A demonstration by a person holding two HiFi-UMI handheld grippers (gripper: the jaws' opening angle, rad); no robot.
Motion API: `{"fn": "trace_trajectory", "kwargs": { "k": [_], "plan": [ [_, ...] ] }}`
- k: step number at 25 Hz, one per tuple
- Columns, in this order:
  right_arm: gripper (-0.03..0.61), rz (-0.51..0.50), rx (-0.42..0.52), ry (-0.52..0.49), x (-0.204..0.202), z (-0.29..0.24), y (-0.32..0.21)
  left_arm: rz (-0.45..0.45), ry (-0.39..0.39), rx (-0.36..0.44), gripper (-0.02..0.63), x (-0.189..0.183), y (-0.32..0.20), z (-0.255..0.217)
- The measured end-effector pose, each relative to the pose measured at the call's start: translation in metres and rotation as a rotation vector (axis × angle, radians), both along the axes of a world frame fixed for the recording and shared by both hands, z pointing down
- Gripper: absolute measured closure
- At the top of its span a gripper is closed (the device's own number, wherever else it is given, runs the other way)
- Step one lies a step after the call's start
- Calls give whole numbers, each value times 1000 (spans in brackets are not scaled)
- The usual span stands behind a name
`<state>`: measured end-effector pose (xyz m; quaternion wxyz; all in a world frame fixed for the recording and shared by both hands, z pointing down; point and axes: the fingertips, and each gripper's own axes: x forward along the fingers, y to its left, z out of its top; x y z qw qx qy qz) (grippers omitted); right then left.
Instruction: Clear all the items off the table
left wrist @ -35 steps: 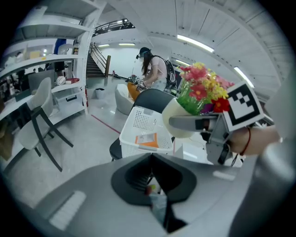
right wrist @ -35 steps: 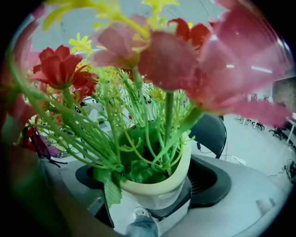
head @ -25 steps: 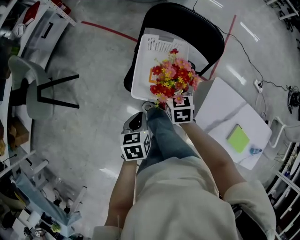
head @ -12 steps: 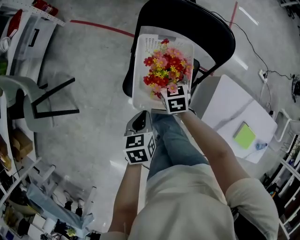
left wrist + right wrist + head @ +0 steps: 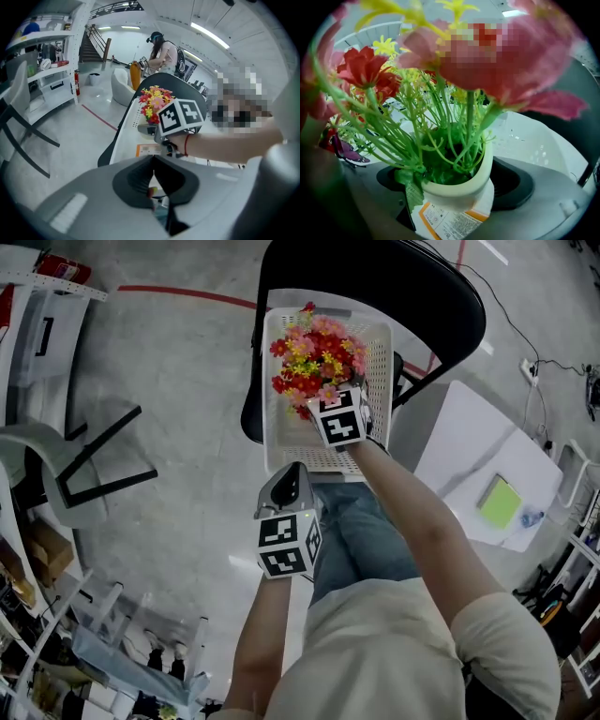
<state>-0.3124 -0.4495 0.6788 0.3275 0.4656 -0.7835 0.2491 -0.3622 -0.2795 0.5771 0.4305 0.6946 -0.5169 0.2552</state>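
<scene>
Lowered since earlier: left gripper point(image 5: 287, 482) (jaws closed, empty); beyond it, right gripper point(image 5: 454, 187), jaws clamping white pot of red-pink-yellow artificial flowers point(image 5: 461, 185), over white perforated plastic basket point(image 5: 380, 362) on black chair point(image 5: 450, 306). Flat green pad point(image 5: 500, 502) remains on white counter point(image 5: 464, 451).

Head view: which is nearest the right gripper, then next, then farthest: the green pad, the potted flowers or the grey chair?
1. The potted flowers: gripped by the right gripper, over the white basket.
2. The green pad: on the white table, to the picture's right.
3. The grey chair: on the floor, far off at the left edge.
</scene>
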Motion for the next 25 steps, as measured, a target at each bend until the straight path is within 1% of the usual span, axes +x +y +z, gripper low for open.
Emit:
{"fn": "trace_trajectory", "kwargs": {
  "k": [3,7,17,21,25],
  "plan": [
    [52,-12,-20,26,-2,19,-8,7,-7,-15,604,-1,-7,7],
    [52,-42,-47,58,-6,39,-14,-2,15,-26,604,-1,-19,11],
    [52,-122,-113,74,-17,76,-20,5,45,-43,604,6,-35,19],
    [52,-131,-143,90,-16,92,-22,-2,52,-59,604,8,-34,23],
    [52,-124,-181,80,-13,107,-19,-5,58,-66,604,9,-33,25]
  ]
}}
